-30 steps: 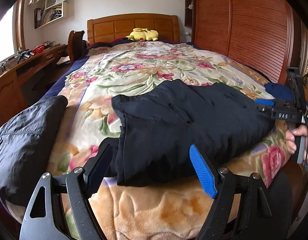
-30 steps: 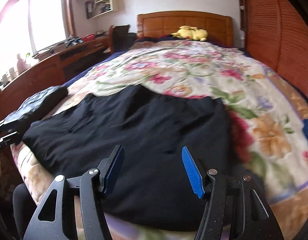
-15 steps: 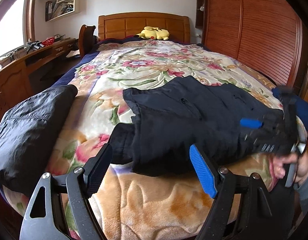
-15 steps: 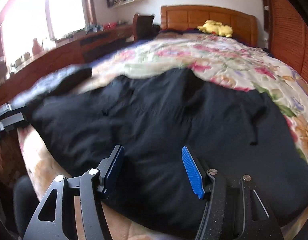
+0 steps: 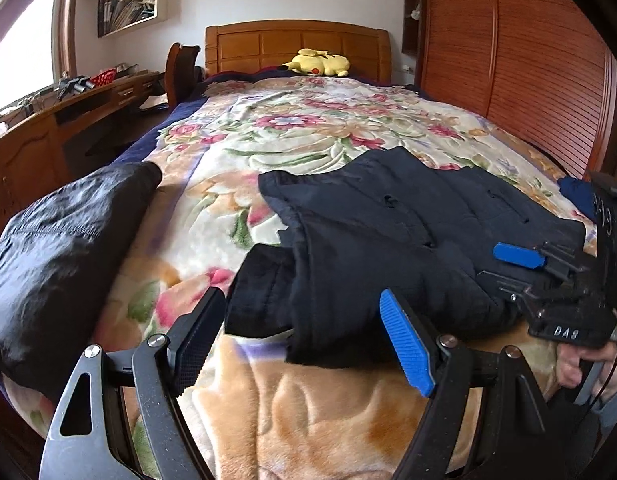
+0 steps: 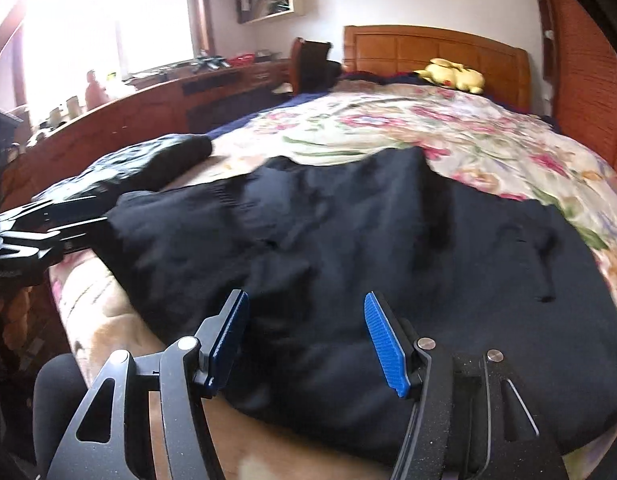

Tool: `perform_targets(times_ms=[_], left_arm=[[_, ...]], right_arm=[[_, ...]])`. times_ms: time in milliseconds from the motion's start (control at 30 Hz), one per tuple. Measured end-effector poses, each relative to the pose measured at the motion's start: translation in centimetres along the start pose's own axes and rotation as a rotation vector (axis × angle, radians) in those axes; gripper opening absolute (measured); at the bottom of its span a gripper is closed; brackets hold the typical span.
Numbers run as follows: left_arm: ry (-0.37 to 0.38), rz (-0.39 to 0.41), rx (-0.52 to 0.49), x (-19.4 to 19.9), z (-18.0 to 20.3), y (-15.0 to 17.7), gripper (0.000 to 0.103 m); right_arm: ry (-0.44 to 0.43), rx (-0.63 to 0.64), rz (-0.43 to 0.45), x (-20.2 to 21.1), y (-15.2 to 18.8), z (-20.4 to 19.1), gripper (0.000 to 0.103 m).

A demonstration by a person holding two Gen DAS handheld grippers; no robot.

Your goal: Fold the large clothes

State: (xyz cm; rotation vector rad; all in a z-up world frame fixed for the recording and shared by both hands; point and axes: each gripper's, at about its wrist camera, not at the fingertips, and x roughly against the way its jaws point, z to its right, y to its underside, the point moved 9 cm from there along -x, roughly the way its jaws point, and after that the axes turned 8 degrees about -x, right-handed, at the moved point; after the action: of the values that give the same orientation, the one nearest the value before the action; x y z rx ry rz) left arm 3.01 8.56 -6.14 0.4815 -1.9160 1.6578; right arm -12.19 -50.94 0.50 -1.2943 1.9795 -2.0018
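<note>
Dark navy padded garment (image 5: 408, 248) spread near foot of floral-blanketed bed (image 5: 308, 128), one edge doubled over, folding judged barely begun. Left gripper (image 5: 296, 340) and right gripper (image 6: 304, 338) poised at near hem, fingers parted, gripping nothing.

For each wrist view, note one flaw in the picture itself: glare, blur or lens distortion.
Right wrist view: the window is blown out white, and the dark garment is soft with motion blur. Left wrist view: sharper, evenly lit; the fisheye bows the wardrobe doors and darkens the corners.
</note>
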Motion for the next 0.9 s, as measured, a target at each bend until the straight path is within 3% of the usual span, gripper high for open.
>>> perform_targets(times_ms=[100, 167, 367, 467, 667, 833, 900], left_arm=[[-0.009, -0.005, 0.01, 0.3, -0.8, 0.7, 0.08], [-0.018, -0.008, 0.013, 0.4, -1.2, 0.9, 0.08], [-0.009, -0.021, 0.028, 0.1, -1.6, 1.2, 0.08], [0.005, -0.02, 0.02, 0.0, -1.0, 1.1, 0.08], [0.06, -0.054, 0.022, -1.8, 0.2, 0.7, 0.08], [0.095, -0.096, 0.043, -3.2, 0.6, 1.2, 0.074], [0.098, -0.103, 0.04, -3.5, 0.8, 1.4, 0.067]], right_arm=[[-0.03, 0.0, -0.065, -1.6, 1.0, -1.2, 0.062], [0.006, 0.033, -0.112, -3.4, 1.6, -1.2, 0.062], [0.0, 0.013, -0.084, -2.1, 1.1, -0.6, 0.062], [0.078, 0.011, -0.013, -0.1, -0.3, 1.8, 0.062], [0.265, 0.03, 0.043, 2.5, -1.1, 7.3, 0.062], [0.298, -0.051, 0.037, 3.4, -1.0, 11.3, 0.062], [0.257, -0.083, 0.02, 3.2, -0.8, 11.8, 0.062]])
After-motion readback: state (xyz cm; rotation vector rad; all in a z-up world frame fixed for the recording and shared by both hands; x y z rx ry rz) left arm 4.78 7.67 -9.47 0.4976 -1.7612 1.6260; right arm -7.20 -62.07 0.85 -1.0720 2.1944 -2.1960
